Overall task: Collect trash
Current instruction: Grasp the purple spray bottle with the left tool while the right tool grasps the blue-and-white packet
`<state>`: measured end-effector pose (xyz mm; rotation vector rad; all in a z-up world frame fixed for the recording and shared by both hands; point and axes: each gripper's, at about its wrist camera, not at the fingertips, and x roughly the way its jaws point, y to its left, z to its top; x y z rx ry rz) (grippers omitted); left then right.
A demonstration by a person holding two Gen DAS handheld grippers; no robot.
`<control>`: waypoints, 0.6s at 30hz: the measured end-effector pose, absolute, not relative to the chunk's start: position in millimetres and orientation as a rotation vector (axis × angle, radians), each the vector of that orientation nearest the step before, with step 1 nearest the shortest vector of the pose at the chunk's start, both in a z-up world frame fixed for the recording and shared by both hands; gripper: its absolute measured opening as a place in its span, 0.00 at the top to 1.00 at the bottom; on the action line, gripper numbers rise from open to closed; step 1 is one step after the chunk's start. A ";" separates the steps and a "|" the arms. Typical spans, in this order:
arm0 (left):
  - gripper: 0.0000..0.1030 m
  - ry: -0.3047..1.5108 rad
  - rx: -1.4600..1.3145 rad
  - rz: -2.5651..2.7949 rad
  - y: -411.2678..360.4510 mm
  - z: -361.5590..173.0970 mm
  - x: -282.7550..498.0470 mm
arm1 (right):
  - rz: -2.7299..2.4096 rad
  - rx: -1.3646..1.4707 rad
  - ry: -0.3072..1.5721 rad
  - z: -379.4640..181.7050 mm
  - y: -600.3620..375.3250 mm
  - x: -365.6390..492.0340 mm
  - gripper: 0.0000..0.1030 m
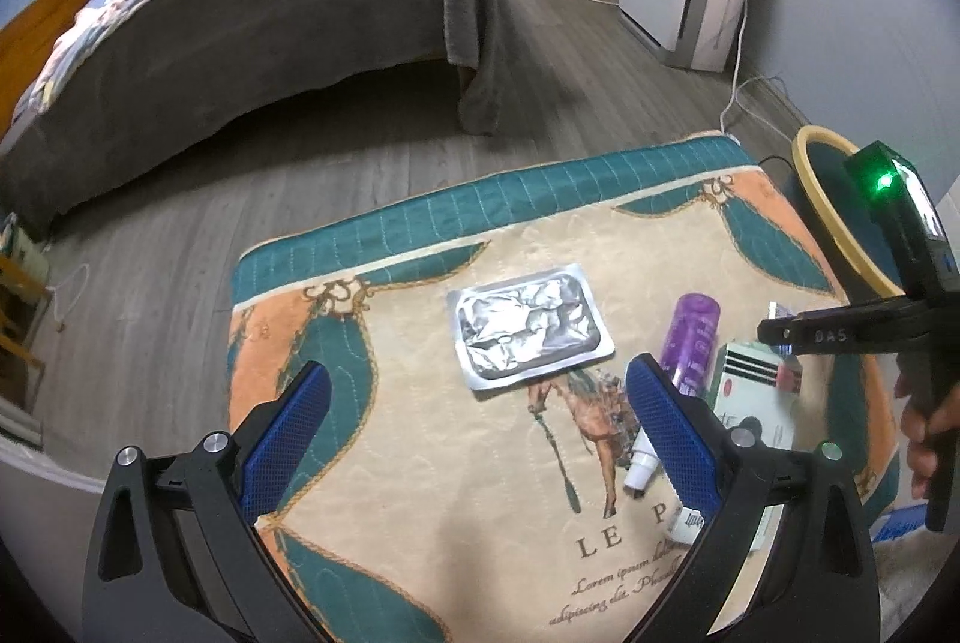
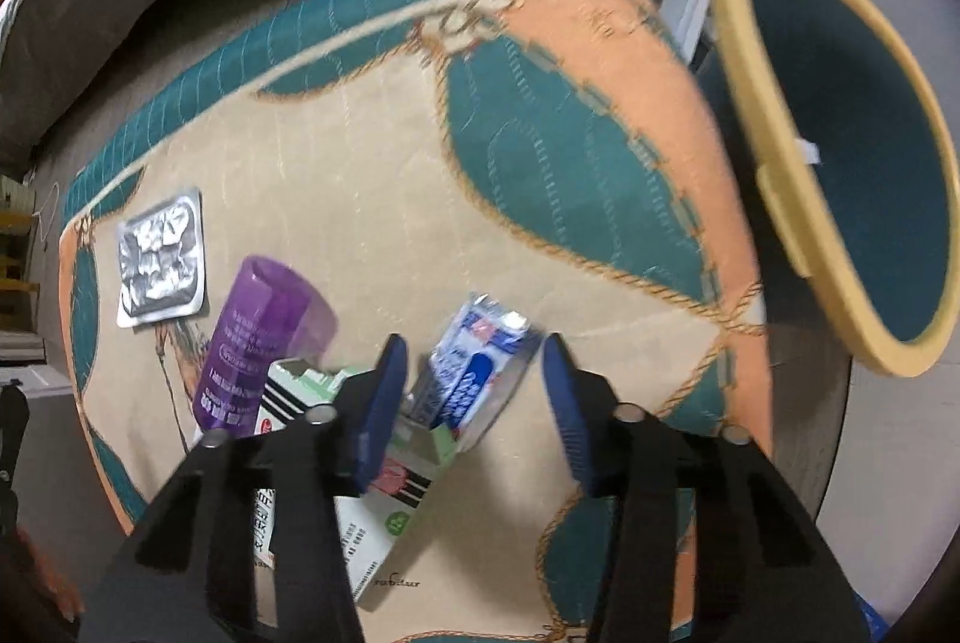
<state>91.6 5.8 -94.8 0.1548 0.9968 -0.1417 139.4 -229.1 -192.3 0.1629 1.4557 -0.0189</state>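
- Right gripper [image 2: 474, 391] pointed down over the quilted mat [image 2: 372, 151], blue ribbed pads apart on either side of a crinkled blue-and-white wrapper [image 2: 474, 373]; left pad close against it, right pad clear, no clamping visible.
- Left gripper [image 1: 480, 439] wide apart, holding nothing, above mat centre.
- Foil blister tray [image 1: 528, 328], crumpled, flat, toward the mat's far edge.
- Purple cylindrical bottle [image 2: 252, 337] lying beside a striped cardboard box [image 2: 384, 493].
- Yellow-rimmed teal bin [image 2: 840, 151] just off the mat's right edge.
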 end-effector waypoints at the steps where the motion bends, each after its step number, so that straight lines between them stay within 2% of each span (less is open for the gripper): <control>1: 0.05 1.001 0.157 -0.142 4.8 -96.1 91.3 | -0.013 0.140 1.453 -192.1 -226.5 140.6 0.65; 2: 0.05 1.005 0.159 -0.143 3.9 -97.4 91.4 | -0.009 0.113 1.449 -191.8 -224.7 141.4 0.69; 7: 0.05 1.031 0.163 -0.174 -9.0 -109.6 90.8 | -0.028 0.060 1.390 -180.4 -230.9 146.4 0.70; 8: 0.05 1.038 0.168 -0.186 -14.1 -113.7 90.9 | -0.029 0.056 1.376 -176.7 -233.5 147.8 0.88; 9: 0.05 1.041 0.173 -0.195 -17.9 -116.7 90.4 | -0.029 0.061 1.366 -173.5 -236.1 149.0 0.92; 17: 0.09 1.041 0.241 -0.294 -61.8 -141.3 90.3 | -0.009 0.094 1.372 -168.4 -249.3 154.7 0.92; 18: 0.13 1.043 0.238 -0.309 -66.2 -143.2 90.8 | -0.003 0.088 1.376 -168.8 -251.1 154.2 0.91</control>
